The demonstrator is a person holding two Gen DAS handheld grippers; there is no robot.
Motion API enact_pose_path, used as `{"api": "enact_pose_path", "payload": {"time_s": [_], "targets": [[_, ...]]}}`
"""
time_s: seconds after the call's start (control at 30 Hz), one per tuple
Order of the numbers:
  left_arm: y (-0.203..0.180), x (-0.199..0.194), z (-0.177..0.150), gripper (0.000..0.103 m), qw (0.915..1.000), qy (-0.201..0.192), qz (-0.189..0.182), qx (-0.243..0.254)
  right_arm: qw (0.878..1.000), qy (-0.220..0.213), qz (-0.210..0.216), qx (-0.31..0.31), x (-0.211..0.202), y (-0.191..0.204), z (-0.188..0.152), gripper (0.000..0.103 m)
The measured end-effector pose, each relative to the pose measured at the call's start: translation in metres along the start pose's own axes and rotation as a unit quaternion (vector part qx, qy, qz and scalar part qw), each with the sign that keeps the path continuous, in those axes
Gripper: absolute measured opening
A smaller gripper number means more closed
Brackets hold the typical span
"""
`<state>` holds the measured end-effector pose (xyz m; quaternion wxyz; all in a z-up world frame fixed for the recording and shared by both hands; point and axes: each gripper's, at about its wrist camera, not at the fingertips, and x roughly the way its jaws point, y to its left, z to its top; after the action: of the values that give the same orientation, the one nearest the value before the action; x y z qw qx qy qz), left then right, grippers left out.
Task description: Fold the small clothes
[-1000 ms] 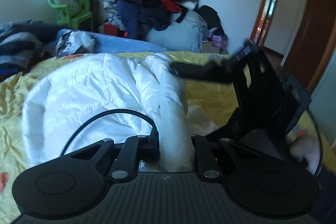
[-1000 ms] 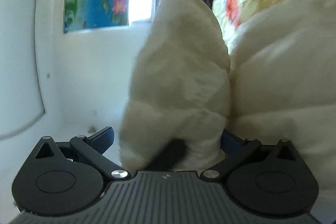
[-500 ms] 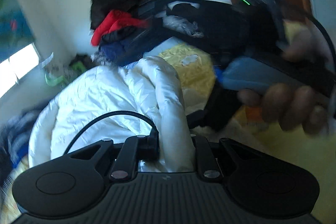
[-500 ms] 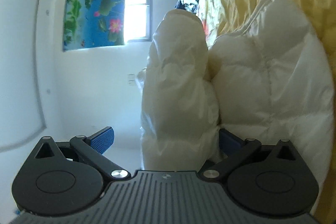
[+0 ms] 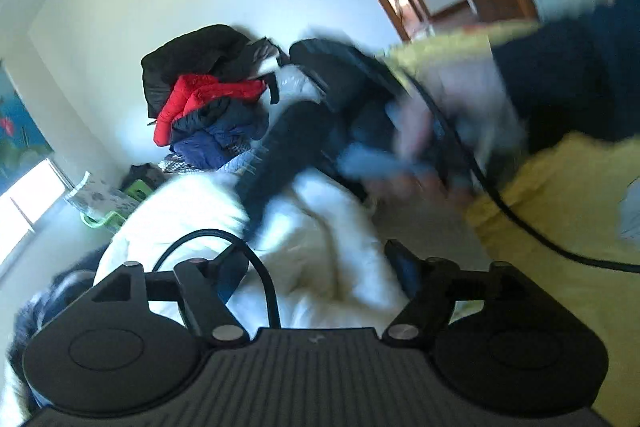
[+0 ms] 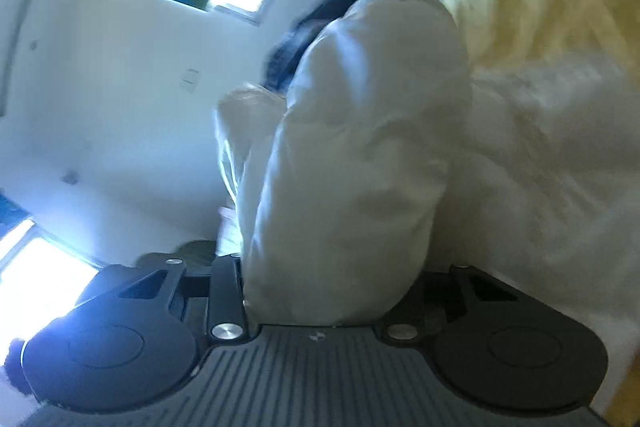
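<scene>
Left tongs (image 5: 316,267) are opening, their black fingers spread to either side of the white puffer jacket (image 5: 320,251) without pressing it. Right tongs (image 6: 336,279) are closing on a thick, rounded fold of the same jacket, which fills the gap between them and bulges upward past the fingertips. Its shell is smooth, slightly glossy and quilted into soft, pillowy ridges. It lies on a bed with a crumpled yellow sheet (image 5: 560,211), bare to the right of the jacket. In the left wrist view the right hand (image 5: 452,131), blurred, grips the handle of its tool just above the jacket, a black cable (image 5: 520,227) trailing across the sheet. Beyond, a heap of clothes (image 5: 208,107), red, black and navy, stands against the pale wall.
</scene>
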<state>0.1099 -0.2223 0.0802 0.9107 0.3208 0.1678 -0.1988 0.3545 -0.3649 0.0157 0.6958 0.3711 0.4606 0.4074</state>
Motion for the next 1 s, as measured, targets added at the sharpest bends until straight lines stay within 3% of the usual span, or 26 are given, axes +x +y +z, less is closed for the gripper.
{"api": "enact_pose_path", "payload": {"time_s": [0.1, 0.23, 0.3, 0.37, 0.4, 0.47, 0.53, 0.63, 0.73, 0.8, 0.87, 0.97, 1.0], "targets": [[0.030, -0.020, 0.006, 0.077, 0.9972, -0.007, -0.040, -0.063, 1.000, -0.007, 0.012, 0.028, 0.000, -0.019, -0.004, 0.039], [0.071, -0.028, 0.016, 0.077, 0.9921, -0.019, 0.011, -0.124, 0.999, -0.021, 0.015, 0.047, -0.004, -0.030, -0.006, 0.038], [0.093, -0.015, 0.017, 0.079, 0.9871, -0.014, 0.044, -0.154, 0.998, -0.026, 0.020, 0.058, -0.009, -0.034, -0.013, 0.039], [0.109, 0.006, 0.016, 0.081, 0.9818, -0.004, 0.054, -0.182, 0.997, -0.030, 0.028, 0.069, -0.010, -0.036, -0.015, 0.041], [0.109, 0.021, 0.010, 0.082, 0.9820, 0.009, 0.045, -0.183, 0.996, -0.034, 0.033, 0.078, -0.010, -0.037, -0.018, 0.044], [0.102, 0.056, 0.000, 0.082, 0.9820, 0.071, 0.018, -0.174, 0.993, -0.039, 0.042, 0.103, -0.018, -0.040, -0.017, 0.052], [0.091, 0.065, -0.016, 0.082, 0.9803, 0.085, 0.016, -0.178, 0.991, -0.053, 0.027, 0.119, -0.033, -0.036, -0.011, 0.068], [0.082, 0.068, -0.024, 0.082, 0.9791, 0.066, 0.035, -0.189, 0.992, -0.109, -0.056, 0.025, -0.066, 0.008, -0.001, 0.070], [0.080, 0.074, -0.029, 0.082, 0.9746, 0.063, 0.038, -0.211, 0.969, -0.139, -0.145, -0.146, -0.069, 0.081, 0.013, 0.070], [0.075, 0.080, -0.028, 0.082, 0.9745, 0.064, 0.045, -0.210, 0.959, -0.105, -0.131, -0.229, -0.040, 0.123, 0.025, 0.077], [0.069, 0.078, -0.027, 0.082, 0.9756, 0.064, 0.055, -0.203, 0.955, -0.040, -0.113, -0.272, 0.010, 0.154, 0.040, 0.079], [0.052, 0.075, -0.025, 0.082, 0.9776, 0.061, 0.069, -0.189, 0.954, 0.099, -0.084, -0.269, 0.103, 0.170, 0.055, 0.081], [0.049, 0.076, -0.027, 0.082, 0.9780, 0.060, 0.073, -0.186, 0.951, 0.126, -0.100, -0.265, 0.137, 0.171, 0.061, 0.082]]}}
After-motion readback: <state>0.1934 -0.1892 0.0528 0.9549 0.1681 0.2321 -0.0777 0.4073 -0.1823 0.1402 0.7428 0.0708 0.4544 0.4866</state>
